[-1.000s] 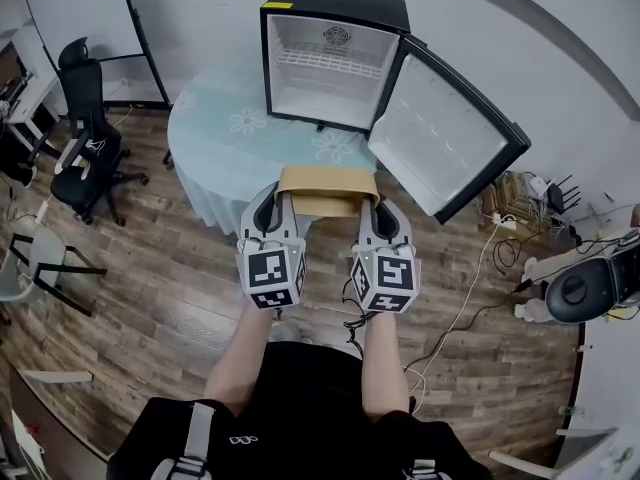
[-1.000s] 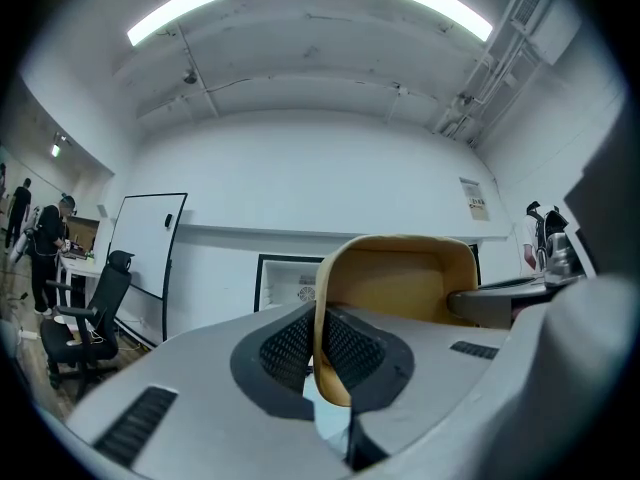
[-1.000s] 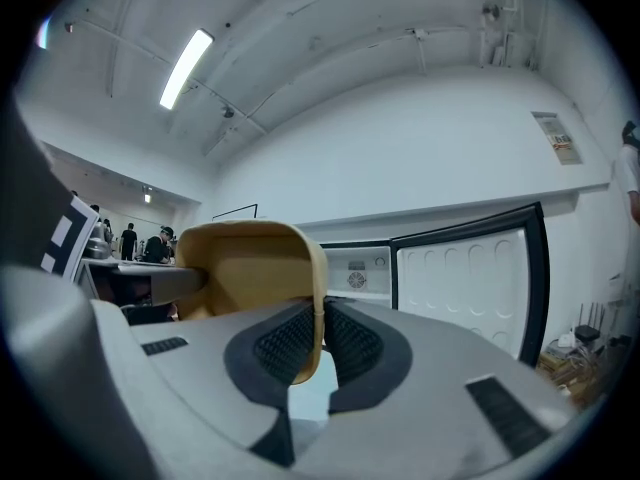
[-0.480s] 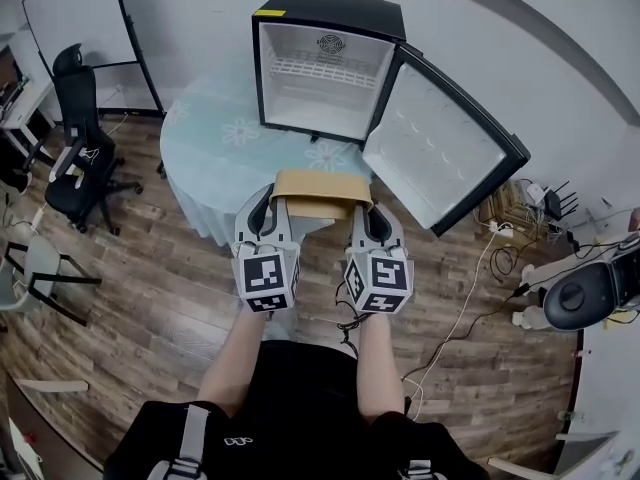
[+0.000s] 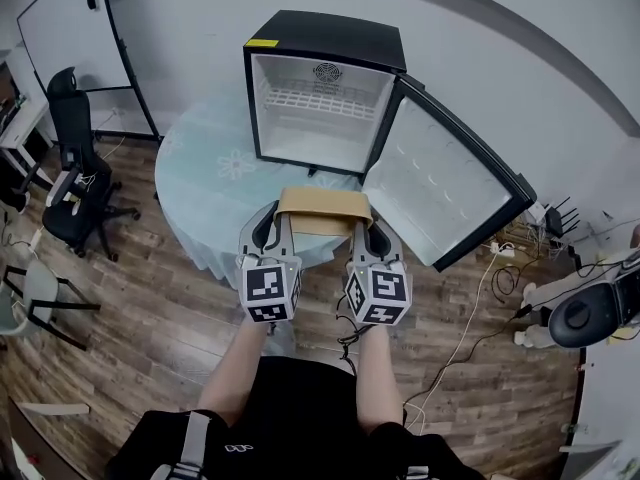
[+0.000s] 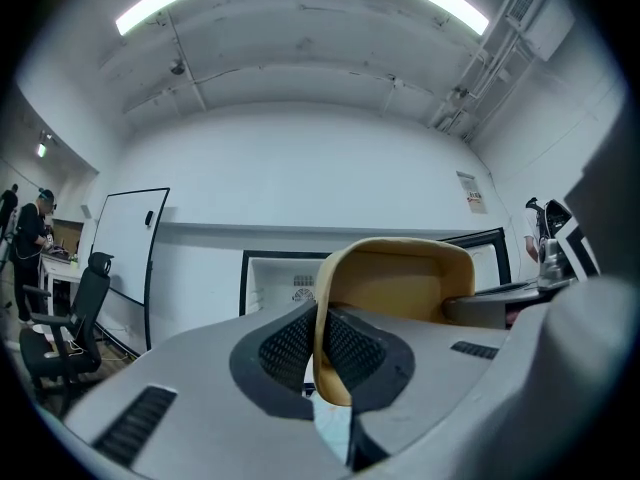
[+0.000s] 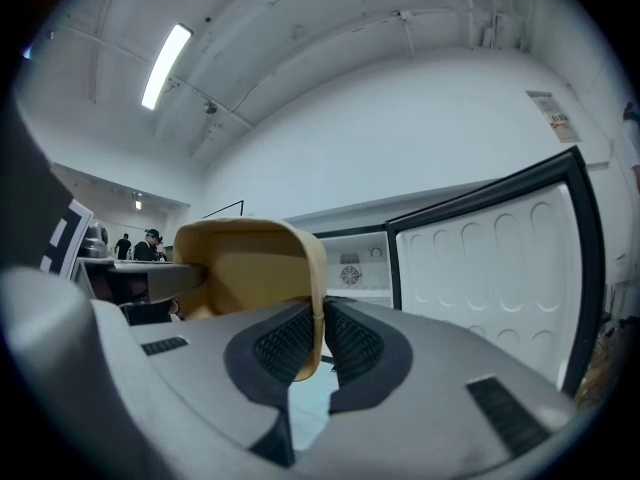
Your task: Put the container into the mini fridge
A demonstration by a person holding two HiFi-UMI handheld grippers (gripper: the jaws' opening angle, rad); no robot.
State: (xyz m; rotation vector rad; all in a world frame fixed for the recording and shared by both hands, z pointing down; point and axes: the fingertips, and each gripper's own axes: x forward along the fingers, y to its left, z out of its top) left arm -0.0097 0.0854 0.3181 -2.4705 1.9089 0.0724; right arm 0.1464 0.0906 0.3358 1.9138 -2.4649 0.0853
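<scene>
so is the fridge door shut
No, the door of the mini fridge stands swung wide open in the head view.

the container [image 5: 322, 205] looks like smooth, matt tan plastic. the mini fridge [image 5: 330, 38] has a black, faintly glossy shell, a smooth white plastic lining and a white wire shelf [image 5: 320, 96]. pale cloth printed with flowers covers the bench [image 5: 205, 168]. the floor [image 5: 140, 308] is wood-grain plank. the left hand-held gripper [image 5: 276, 210] and the right hand-held gripper [image 5: 368, 221] are matt grey plastic with dark, mesh-textured pads [image 6: 286, 348].

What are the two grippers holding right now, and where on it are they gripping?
Both hold the tan container. The left gripper pinches its left end wall at the rim, and the right gripper pinches its right end wall.
</scene>
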